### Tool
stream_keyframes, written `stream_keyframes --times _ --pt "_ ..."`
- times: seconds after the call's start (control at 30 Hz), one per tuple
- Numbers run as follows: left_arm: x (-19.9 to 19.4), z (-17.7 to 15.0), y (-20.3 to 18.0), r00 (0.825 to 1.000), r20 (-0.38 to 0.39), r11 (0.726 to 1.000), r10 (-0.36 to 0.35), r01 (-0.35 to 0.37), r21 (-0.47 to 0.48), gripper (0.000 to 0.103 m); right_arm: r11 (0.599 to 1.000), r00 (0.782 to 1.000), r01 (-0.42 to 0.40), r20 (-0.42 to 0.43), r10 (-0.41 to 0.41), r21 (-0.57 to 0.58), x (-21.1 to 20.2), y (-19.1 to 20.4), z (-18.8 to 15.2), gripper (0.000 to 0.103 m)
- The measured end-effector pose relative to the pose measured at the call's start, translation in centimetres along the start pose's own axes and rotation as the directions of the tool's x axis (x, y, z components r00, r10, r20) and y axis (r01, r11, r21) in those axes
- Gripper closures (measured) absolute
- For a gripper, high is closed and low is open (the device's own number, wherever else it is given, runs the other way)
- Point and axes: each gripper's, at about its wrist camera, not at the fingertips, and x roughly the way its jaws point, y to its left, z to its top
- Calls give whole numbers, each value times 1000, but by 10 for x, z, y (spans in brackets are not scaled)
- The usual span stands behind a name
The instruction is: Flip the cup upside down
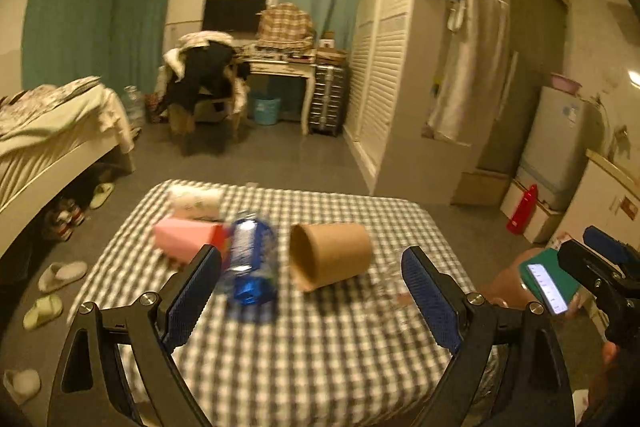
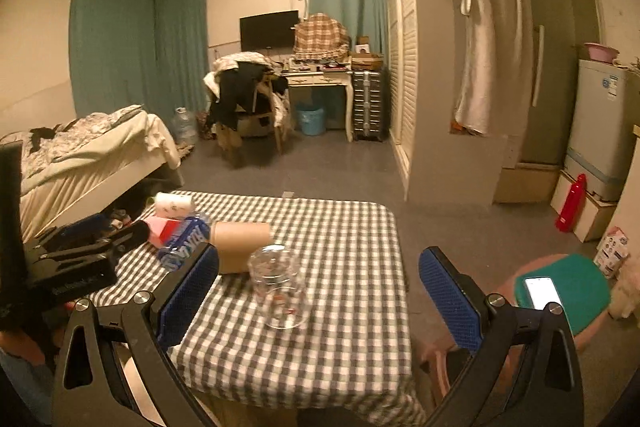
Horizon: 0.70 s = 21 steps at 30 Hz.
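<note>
A clear glass cup stands on the checked tablecloth, a little ahead of my open, empty right gripper. In the left wrist view the glass is faint, near the right finger. A brown paper cup lies on its side, mouth toward the camera, just beyond my open, empty left gripper; it also shows in the right wrist view. The left gripper body appears at the right wrist view's left edge.
A blue-labelled water bottle lies beside the paper cup, with a pink carton and a white roll behind. A stool with a green cushion and a lit phone stands right of the table. A bed is at left.
</note>
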Motion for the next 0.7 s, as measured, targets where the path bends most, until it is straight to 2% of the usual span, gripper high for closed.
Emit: stream_keyframes --times 0.23,0.5,0.7 --pt "-7 -26 24 998 26 998 55 -54 -36 8 999 1000 -21 -2 21 -28 10 16 -19 2" --pt "-11 -64 26 996 30 997 80 -80 -15 0 1000 999 -11 -34 10 -29 30 29 -47 0" --pt "-11 -71 36 994 26 994 105 -104 -44 0 1000 998 -2 -64 0 -26 39 30 -55 0"
